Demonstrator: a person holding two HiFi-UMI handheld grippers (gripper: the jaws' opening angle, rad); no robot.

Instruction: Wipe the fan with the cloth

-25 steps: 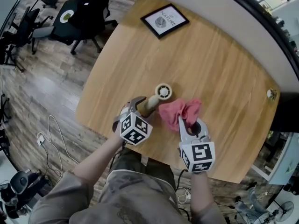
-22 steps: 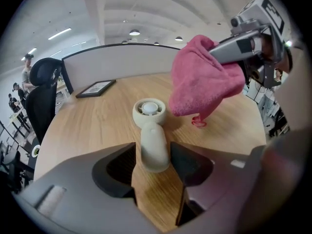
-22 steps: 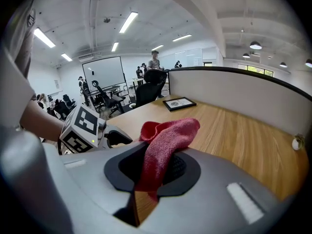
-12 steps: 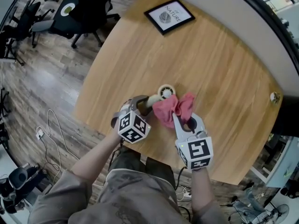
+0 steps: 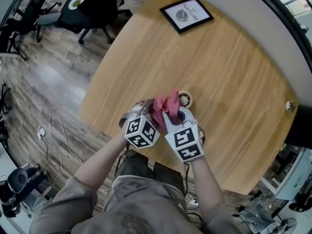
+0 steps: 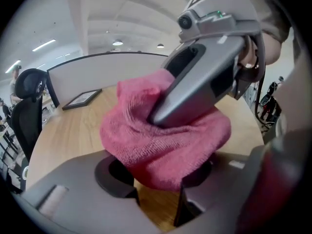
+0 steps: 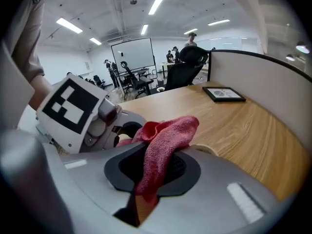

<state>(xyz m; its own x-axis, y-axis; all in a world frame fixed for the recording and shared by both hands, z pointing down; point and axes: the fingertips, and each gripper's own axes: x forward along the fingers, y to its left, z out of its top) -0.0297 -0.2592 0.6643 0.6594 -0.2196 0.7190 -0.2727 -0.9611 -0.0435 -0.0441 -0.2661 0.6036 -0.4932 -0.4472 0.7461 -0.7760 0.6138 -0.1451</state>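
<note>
My right tongs (image 5: 171, 112) pinch the cloth (image 5: 163, 105) onto the handle of the fan (image 5: 185, 99), which my left tongs (image 5: 148, 109) have just closed on; I judge the wiping barely begun, with the round head beyond both tongs yet to do.

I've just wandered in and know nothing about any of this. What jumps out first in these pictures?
First comes the crumpled pink-red cloth, close to the near edge of the pale wooden table. It is pinched in the right gripper and bunched against the round head of a small beige fan. Far across the table lies a black-framed picture.
</note>
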